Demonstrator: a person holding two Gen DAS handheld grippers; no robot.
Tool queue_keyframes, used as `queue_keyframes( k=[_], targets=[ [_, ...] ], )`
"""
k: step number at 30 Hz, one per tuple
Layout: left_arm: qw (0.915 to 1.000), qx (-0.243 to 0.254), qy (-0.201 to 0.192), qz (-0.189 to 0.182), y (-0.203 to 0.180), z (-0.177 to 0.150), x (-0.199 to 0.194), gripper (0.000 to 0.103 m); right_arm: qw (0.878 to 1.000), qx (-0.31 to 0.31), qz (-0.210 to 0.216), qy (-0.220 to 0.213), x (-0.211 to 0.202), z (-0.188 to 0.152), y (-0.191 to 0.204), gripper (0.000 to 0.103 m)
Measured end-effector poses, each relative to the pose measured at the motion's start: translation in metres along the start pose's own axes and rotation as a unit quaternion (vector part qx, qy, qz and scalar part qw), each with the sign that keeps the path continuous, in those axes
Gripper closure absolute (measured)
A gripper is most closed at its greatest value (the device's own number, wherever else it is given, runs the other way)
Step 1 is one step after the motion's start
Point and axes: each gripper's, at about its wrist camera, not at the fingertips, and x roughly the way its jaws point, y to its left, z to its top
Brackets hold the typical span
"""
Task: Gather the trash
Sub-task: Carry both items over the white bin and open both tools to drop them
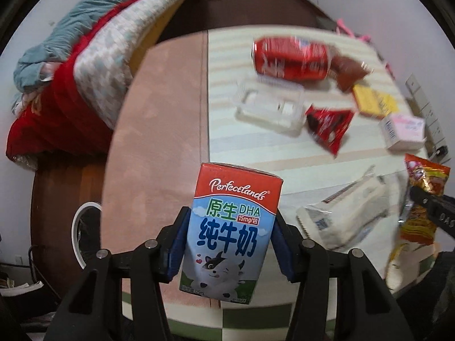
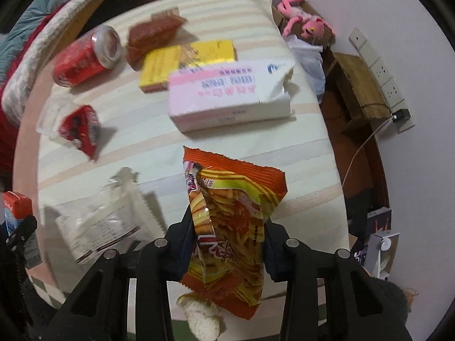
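Observation:
My left gripper (image 1: 229,241) is shut on a small milk carton (image 1: 230,233), red top and blue front, held upright above the table's near edge. My right gripper (image 2: 229,236) is shut on an orange snack bag (image 2: 230,221), also seen at the right of the left wrist view (image 1: 423,199). On the striped table lie a red cola can (image 2: 82,59), a brown wrapper (image 2: 150,37), a yellow box (image 2: 187,62), a pink tissue pack (image 2: 227,96), a red wrapper (image 2: 81,130), a clear plastic tray (image 1: 270,105) and a white wrapper (image 2: 105,221).
A white-rimmed bin (image 1: 85,233) stands on the floor at the lower left of the table. A bed with red and grey-blue bedding (image 1: 74,71) is at the left. A pink plush toy (image 2: 301,20) and a power strip (image 2: 378,74) lie at the right.

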Motion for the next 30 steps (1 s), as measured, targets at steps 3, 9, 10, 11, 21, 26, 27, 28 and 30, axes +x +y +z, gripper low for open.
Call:
queue_keyframes(
  k=[3, 9, 10, 11, 21, 26, 27, 28, 30],
  targets=[
    [0.9995, -0.009, -0.03, -0.008, 0.008, -0.005, -0.032, 0.053, 0.999, -0.009, 0.022, -0.022, -0.029, -0.006, 0.01, 0.062],
    [0.9949, -0.034, -0.092, -0.025, 0.04, -0.005, -0.089, 0.053, 0.995, -0.037, 0.068, -0.061, -0.087, -0.014, 0.029, 0.062],
    [0.9938, -0.039, -0.1, -0.028, 0.048, -0.002, -0.096, 0.053, 0.994, -0.043, 0.077, -0.068, -0.096, -0.014, 0.034, 0.062],
    [0.9927, -0.045, -0.107, -0.033, 0.057, -0.002, -0.103, 0.053, 0.993, -0.049, 0.083, -0.072, -0.102, -0.013, 0.037, 0.062],
    [0.9808, -0.125, -0.145, -0.037, 0.185, -0.013, -0.139, 0.053, 0.972, -0.135, 0.161, -0.104, -0.17, -0.024, 0.149, 0.062],
    [0.9754, -0.18, -0.127, 0.0, 0.267, -0.033, -0.123, 0.053, 0.956, -0.197, 0.197, -0.087, -0.174, -0.039, 0.249, 0.062],
    [0.974, -0.191, -0.121, 0.005, 0.28, -0.038, -0.117, 0.053, 0.953, -0.211, 0.201, -0.08, -0.17, -0.043, 0.273, 0.062],
    [0.9721, -0.206, -0.112, 0.012, 0.3, -0.044, -0.109, 0.053, 0.949, -0.223, 0.209, -0.071, -0.164, -0.047, 0.297, 0.062],
    [0.968, -0.231, -0.095, 0.022, 0.33, -0.055, -0.094, 0.053, 0.945, -0.24, 0.215, -0.055, -0.151, -0.053, 0.334, 0.062]
  ],
)
